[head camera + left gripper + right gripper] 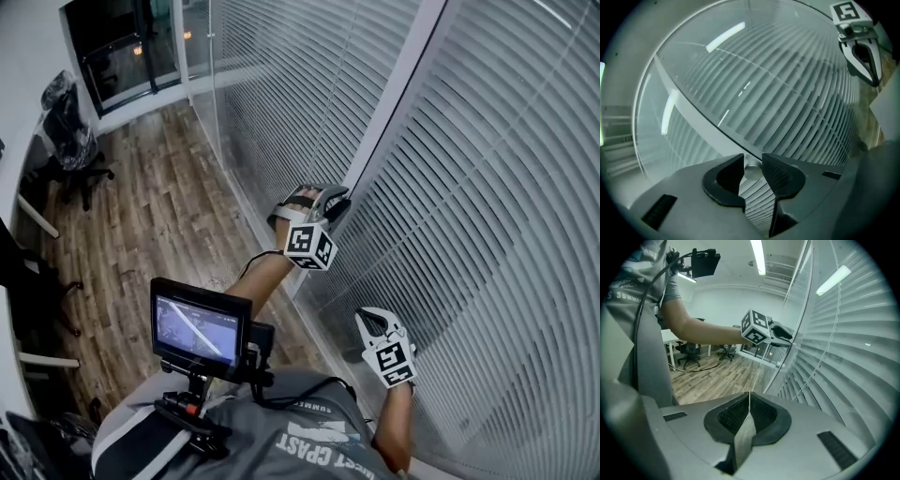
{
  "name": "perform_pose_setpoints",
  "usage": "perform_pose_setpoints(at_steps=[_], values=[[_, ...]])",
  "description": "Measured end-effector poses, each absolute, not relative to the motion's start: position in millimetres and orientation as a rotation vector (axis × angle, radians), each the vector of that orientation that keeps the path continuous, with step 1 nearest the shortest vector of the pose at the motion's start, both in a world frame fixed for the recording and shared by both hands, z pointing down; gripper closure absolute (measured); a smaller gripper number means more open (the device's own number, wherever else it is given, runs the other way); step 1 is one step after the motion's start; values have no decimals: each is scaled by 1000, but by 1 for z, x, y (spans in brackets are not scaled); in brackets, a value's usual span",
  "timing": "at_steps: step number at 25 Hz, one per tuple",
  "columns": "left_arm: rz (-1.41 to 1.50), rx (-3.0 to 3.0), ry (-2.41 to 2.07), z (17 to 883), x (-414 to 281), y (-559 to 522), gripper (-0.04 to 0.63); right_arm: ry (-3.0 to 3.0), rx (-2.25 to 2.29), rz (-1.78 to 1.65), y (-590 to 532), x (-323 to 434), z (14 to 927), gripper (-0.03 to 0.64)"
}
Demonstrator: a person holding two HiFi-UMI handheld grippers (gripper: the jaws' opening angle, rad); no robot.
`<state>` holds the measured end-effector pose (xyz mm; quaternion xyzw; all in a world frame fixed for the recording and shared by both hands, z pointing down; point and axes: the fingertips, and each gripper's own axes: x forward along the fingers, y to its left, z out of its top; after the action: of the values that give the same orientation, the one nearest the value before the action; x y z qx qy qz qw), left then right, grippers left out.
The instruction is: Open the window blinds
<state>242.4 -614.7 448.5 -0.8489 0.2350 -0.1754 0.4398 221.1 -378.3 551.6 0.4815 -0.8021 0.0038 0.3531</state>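
The blinds (487, 234) look closed, slats flat, so the job seems barely begun. The left gripper (752, 161) pinches a small round knob (751, 173) on the window frame (394, 103); the right gripper (749, 399) is pressed together, empty. Turning the knob probably remains
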Motion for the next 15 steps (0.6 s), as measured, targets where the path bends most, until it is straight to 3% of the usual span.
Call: perform_pose_setpoints(at_steps=[15], values=[[-503,-2051,566,456,238,-621,465,-2072,1243,36,-376,226,559,612]])
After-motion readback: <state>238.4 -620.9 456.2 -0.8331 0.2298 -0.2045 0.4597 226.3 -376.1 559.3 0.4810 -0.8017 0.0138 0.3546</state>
